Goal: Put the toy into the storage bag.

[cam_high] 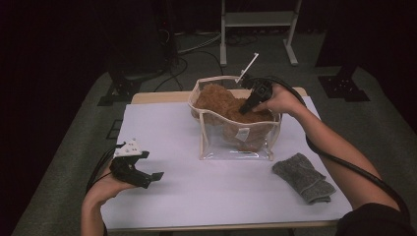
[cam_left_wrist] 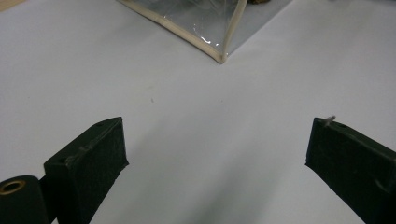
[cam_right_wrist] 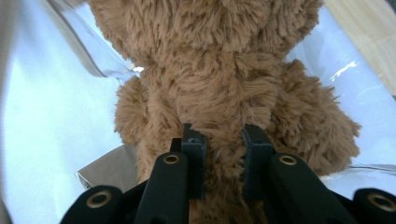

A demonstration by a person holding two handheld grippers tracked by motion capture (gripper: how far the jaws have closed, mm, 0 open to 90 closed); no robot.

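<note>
Right gripper point(cam_high: 247, 105) fingers pinch brown plush bear point(cam_right_wrist: 224, 84) inside clear bag point(cam_high: 236, 147); left gripper point(cam_high: 147, 178) fingers spread over near-left worktop point(cam_high: 196, 187).

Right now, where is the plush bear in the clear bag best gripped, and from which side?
From above, through the open top of the clear bag: pinch a fold of the plush bear along its body, as the right gripper does. The fur is soft and the bag's walls block sideways approaches.
</note>
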